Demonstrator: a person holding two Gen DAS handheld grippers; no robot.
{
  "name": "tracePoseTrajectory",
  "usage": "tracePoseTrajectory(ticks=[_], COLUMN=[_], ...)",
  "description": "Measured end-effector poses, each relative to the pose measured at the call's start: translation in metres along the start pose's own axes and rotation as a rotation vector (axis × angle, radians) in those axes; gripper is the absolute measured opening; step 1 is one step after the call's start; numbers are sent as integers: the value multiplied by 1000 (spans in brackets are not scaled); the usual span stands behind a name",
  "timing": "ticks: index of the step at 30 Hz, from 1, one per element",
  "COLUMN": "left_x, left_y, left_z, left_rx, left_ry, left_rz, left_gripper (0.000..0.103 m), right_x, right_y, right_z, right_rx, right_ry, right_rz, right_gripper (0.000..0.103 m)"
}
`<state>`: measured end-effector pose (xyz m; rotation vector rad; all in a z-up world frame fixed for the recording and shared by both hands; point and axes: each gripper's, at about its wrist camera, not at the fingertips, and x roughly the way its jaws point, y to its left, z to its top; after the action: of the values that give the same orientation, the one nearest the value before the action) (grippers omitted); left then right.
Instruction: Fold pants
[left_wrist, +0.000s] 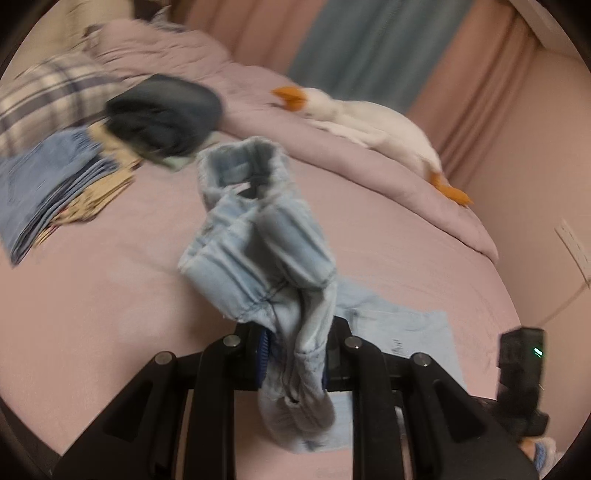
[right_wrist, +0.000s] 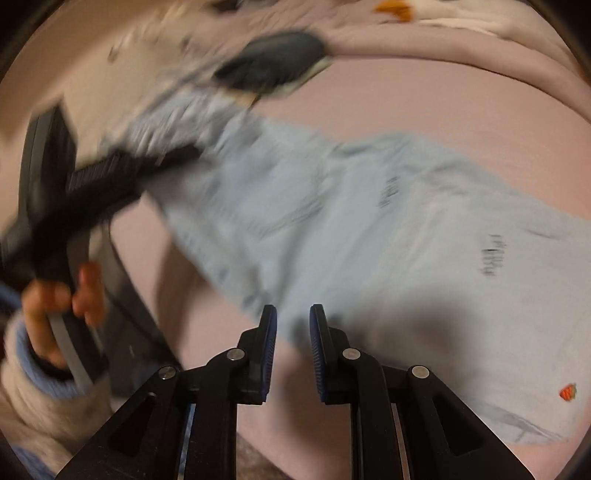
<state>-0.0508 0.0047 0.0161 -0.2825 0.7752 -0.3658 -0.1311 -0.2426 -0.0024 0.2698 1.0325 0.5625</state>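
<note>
One pair of light blue denim pants (left_wrist: 258, 258) was on the pink bedsheet (left_wrist: 110, 314); part lay flat, and a bunched end was lifted up in front of the left wrist camera. Left gripper (left_wrist: 295, 354), black with blue pads, was clamped tight on that bunched denim, cloth hanging both above and below the jaws. Right gripper (right_wrist: 293, 332) had its jaws a narrow gap apart with nothing between them, hovering above the near edge of the flat pants.

One person's hand (right_wrist: 62, 306) in a cream and blue sleeve (right_wrist: 40, 387) held the left tool's handle, seen in the right wrist view. One white plush goose (left_wrist: 369, 122) with orange beak and feet lay on the rumpled pink duvet (left_wrist: 184, 55) behind. One dark navy folded garment (left_wrist: 162, 114) sat atop a stack of folded blue and yellow clothes (left_wrist: 55, 192), beside one plaid pillow (left_wrist: 48, 99). Pink and grey-blue curtains (left_wrist: 369, 37) hung at the back.

Both views were motion-blurred; black print on the pants was unreadable. One small red-orange embroidered mark (right_wrist: 568, 392) sat near the pants' edge. The right gripper's body was cut off at the left view's edge.
</note>
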Motion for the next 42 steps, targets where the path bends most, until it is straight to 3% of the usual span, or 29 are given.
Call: tracePoseTrajectory(ticks=[1,4,9,13,14,18,19,20,21,22,23,25,35,38,42], left_x=[2,13,44,75,84,97,95,91,89,84,79,71,34,29,27], left_y=[-8,-36,-81,-102,-105,-112,-113,-110,-106,-101,-96,-85,-9,-4,-7], left_z=[0,-4,-23,-49,-56,-74,-75,-74,-74,-73,-72,-70,-63,-63,-64], left_rx=[22,97,237,322,342,441,455,454,442,429,416,396,166,125,125], left_ry=[2,26,98,188,213,258,254,258,264,261,247,228,197,188,183], left_rz=[-12,-55,-82,-86,-81,-25,-27,-44,-68,-80,-74,-66,21,26,18], left_gripper=[20,20,20,29,37,40,44,56,69,90,94,93,93,93,93], right_x=[-5,-13,-22,-26,-28,-27,-21,-16,-12,-10,-13,-11,-21,-22,-17], right_y=[-15,-52,-85,-108,-115,-135,-136,-136,-134,-132,-133,-128,-136,-136,-130], right_z=[0,-7,-28,-37,-42,-58,-59,-58,-57,-54,-54,-49,-43,-39,-32], right_rx=[70,240,450,610,664,857,892,907,911,906,894,867,877,891,856], right_ry=[-17,-61,-134,-223,-252,-352,-365,-364,-347,-331,-320,-291,-291,-304,-270], right_rz=[16,10,91,246,302,498,541,568,570,552,540,505,507,533,463], right_gripper=[19,39,40,43,44,59,62,65,65,65,65,65,67,70,70])
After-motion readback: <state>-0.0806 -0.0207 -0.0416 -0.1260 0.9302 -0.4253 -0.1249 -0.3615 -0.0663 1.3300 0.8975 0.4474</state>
